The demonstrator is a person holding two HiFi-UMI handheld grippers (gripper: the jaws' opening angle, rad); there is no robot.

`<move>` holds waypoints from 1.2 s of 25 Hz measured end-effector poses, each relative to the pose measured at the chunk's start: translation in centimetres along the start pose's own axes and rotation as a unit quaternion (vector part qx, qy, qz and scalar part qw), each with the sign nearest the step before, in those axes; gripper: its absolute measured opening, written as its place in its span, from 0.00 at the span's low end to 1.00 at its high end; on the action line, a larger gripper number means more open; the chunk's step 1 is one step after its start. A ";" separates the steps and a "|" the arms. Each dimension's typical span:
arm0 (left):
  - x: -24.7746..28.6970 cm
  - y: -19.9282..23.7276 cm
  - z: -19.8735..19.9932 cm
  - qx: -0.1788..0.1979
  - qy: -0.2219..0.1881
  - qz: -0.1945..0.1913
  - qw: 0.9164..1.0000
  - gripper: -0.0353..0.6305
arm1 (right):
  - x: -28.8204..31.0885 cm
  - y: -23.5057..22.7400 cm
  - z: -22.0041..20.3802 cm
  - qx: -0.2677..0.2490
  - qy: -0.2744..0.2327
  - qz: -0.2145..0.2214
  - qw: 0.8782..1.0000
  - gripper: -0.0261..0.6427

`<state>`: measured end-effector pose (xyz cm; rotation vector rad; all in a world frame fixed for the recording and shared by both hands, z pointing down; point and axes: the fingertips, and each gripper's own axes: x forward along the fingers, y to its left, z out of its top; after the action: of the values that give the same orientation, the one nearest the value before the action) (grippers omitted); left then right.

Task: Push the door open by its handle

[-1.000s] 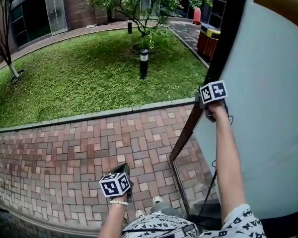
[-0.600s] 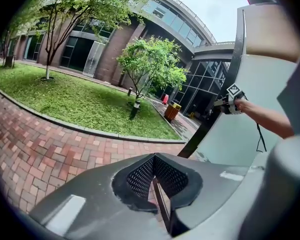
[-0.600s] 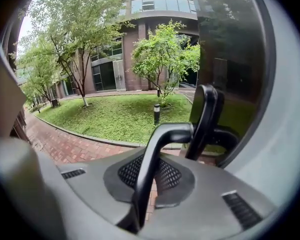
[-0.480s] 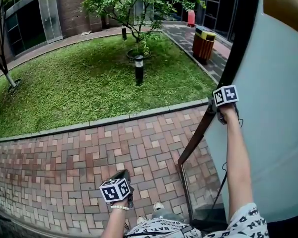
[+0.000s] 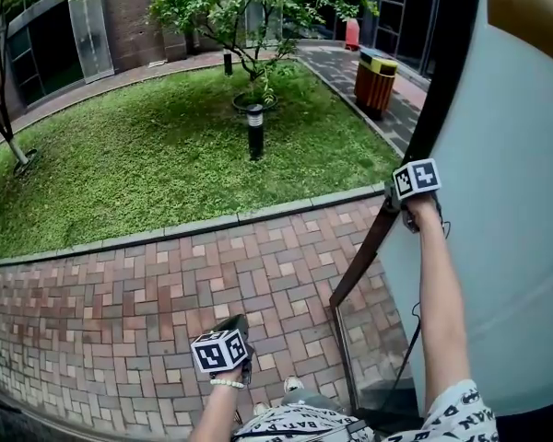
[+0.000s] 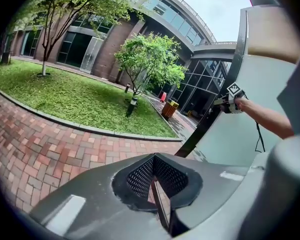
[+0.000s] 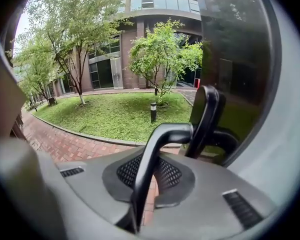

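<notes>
Right gripper (image 7: pixel 150 180) jaws clamped on door handle (image 7: pixel 159 140) (handle's lower end hidden); left gripper (image 6: pixel 155 183) jaws seemingly shut, empty.

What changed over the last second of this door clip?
The right claw, shut on the handle, pushed the door further open, toward the head view's right. The left claw stayed low over the brick paving, empty.
</notes>
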<state>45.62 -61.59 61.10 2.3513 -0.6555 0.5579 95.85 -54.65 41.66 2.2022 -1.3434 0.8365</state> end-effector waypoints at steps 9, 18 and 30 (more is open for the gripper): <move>-1.8 0.5 -0.7 -0.008 -0.004 0.002 1.000 0.05 | -4.4 3.3 -1.1 0.030 -0.020 0.072 0.997 0.47; -5.0 1.8 -1.6 0.001 -0.009 0.002 1.000 0.05 | -19.2 12.7 -3.8 -0.074 -0.147 -0.001 0.986 0.34; -9.6 1.9 -2.7 0.006 -0.024 0.000 1.000 0.05 | -18.0 28.4 -11.4 -0.071 -0.174 0.112 0.976 0.04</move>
<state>36.41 -58.08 58.76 2.3817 -0.6763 0.5094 60.95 -48.47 38.91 2.1795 -1.7846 0.4192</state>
